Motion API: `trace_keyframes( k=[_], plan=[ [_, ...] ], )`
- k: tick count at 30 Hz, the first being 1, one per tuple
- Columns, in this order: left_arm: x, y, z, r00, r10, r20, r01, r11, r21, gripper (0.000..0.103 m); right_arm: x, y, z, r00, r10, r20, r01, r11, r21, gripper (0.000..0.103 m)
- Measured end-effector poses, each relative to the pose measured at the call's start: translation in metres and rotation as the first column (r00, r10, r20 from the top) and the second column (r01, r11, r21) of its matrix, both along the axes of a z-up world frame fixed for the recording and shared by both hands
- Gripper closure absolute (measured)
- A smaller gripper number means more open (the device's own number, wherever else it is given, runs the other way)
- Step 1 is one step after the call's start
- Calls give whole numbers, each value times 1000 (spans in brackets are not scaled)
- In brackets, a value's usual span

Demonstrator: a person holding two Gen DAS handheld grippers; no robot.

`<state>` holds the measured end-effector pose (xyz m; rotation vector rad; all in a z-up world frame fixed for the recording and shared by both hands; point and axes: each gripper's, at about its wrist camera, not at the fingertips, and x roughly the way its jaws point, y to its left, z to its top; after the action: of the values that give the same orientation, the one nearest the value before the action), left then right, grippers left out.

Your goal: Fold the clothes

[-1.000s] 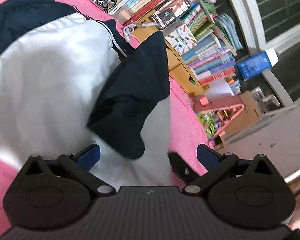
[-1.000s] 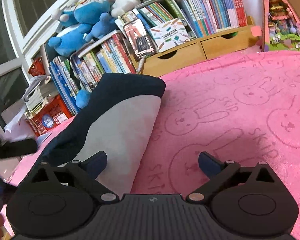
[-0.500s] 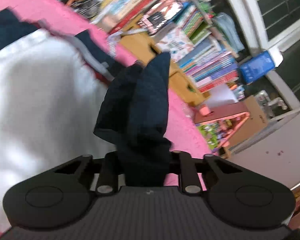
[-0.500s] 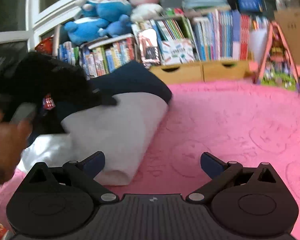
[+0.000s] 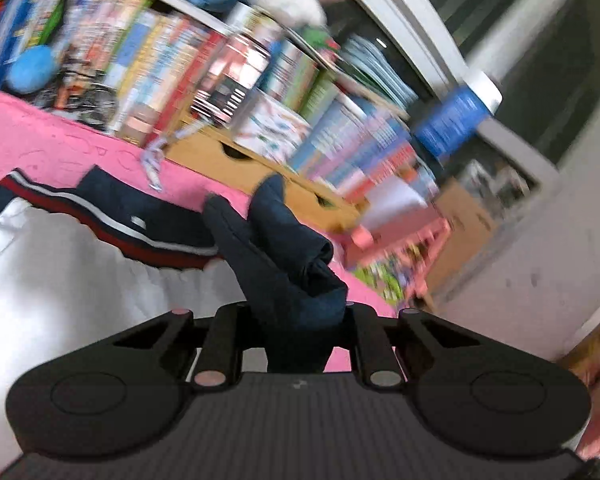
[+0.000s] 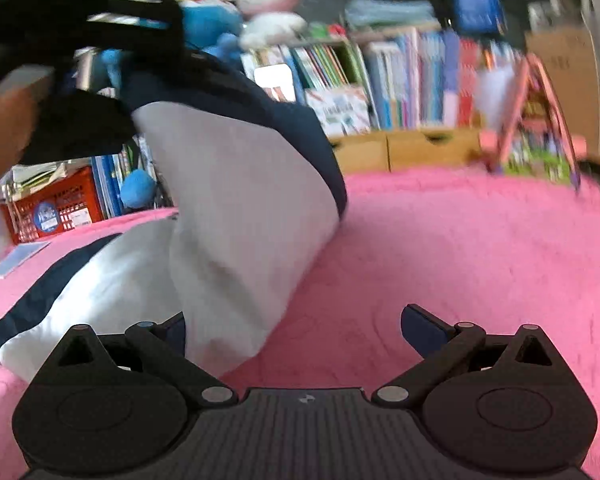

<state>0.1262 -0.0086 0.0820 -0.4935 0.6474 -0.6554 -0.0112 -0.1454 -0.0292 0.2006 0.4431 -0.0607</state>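
A white jacket with navy sleeves and a red-and-white striped collar lies on the pink blanket. My left gripper is shut on a bunched navy sleeve end and holds it above the blanket. In the right wrist view the left gripper shows at the top left with a person's hand behind it. The white and navy sleeve hangs down from it. My right gripper is open low over the blanket, its left finger right beside the sleeve's lower fold.
Rows of books above wooden drawers line the blanket's far edge, with plush toys on top. A red crate stands at the left and a pink toy house at the right.
The left gripper went from open to shut on the navy sleeve end and lifted it. The sleeve now hangs upright. The right gripper slid closer to the sleeve and stayed open.
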Motion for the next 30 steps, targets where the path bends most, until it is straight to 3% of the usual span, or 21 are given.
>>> trace_keyframes(
  k=[3, 5, 7, 8, 9, 10, 12, 13, 14, 16, 20, 21, 22, 23, 24, 26, 28, 30],
  plan=[
    [-19, -12, -1, 981, -187, 52, 183, 981, 64, 72, -21, -32, -8, 998, 55, 19, -57, 990, 131, 0],
    [-38, -16, 0, 937, -335, 102, 328, 942, 78, 58, -40, -58, -8, 997, 49, 67, -63, 971, 229, 0],
    [-60, -10, 4, 884, -434, 175, 427, 901, 75, 38, -57, -85, -3, 995, 2, 103, -34, 949, 312, 0],
    [-71, -5, 8, 869, -440, 224, 433, 897, 83, 32, -62, -96, 1, 994, -22, 111, -18, 939, 344, 0],
    [-80, 2, 11, 866, -418, 272, 407, 908, 101, 19, -66, -107, 4, 992, -43, 115, -3, 927, 376, 0],
    [-87, 9, 13, 873, -371, 316, 345, 929, 135, 12, -69, -117, 6, 991, -66, 118, 13, 914, 404, 0],
    [-94, 17, 14, 892, -266, 365, 198, 957, 213, 11, -73, -130, 10, 984, -134, 115, 71, 895, 440, 0],
    [-92, 18, 10, 912, -197, 360, 99, 957, 274, 11, -73, -134, 11, 981, -160, 109, 98, 895, 434, 0],
    [-88, 16, 3, 927, -133, 350, 10, 943, 332, 11, -72, -135, 13, 979, -178, 100, 121, 903, 413, 0],
    [-80, 9, -16, 942, -49, 331, -108, 892, 439, 12, -68, -135, 16, 977, -195, 87, 153, 923, 354, 0],
    [-70, -12, -55, 961, -102, 258, -65, 822, 566, 14, -51, -105, 31, 993, -81, 85, 71, 991, 117, 2],
    [-67, -17, -62, 965, -110, 238, -53, 805, 590, 16, -47, -94, 34, 995, -41, 89, 36, 997, 62, 5],
    [-63, -21, -65, 969, -111, 220, -49, 786, 616, 24, -44, -83, 36, 996, 4, 94, -5, 1000, 11, 8],
    [-58, -19, -65, 970, -107, 220, -57, 777, 627, 29, -39, -72, 39, 995, 49, 89, -47, 999, -27, 18],
    [-53, -17, -64, 970, -100, 221, -65, 771, 633, 32, -33, -63, 40, 993, 93, 78, -89, 995, -54, 31],
    [-28, -12, -53, 977, -67, 204, -73, 788, 612, 36, -19, -47, 42, 988, 145, 44, -141, 987, -82, 47],
    [10, -14, -55, 989, -29, 142, -67, 778, 625, 50, -6, -33, 41, 986, 167, 6, -166, 982, -87, 50],
    [49, -22, -64, 996, 1, 94, -65, 735, 675, 54, 3, -24, 39, 985, 172, -30, -174, 982, -79, 50]
  ],
)
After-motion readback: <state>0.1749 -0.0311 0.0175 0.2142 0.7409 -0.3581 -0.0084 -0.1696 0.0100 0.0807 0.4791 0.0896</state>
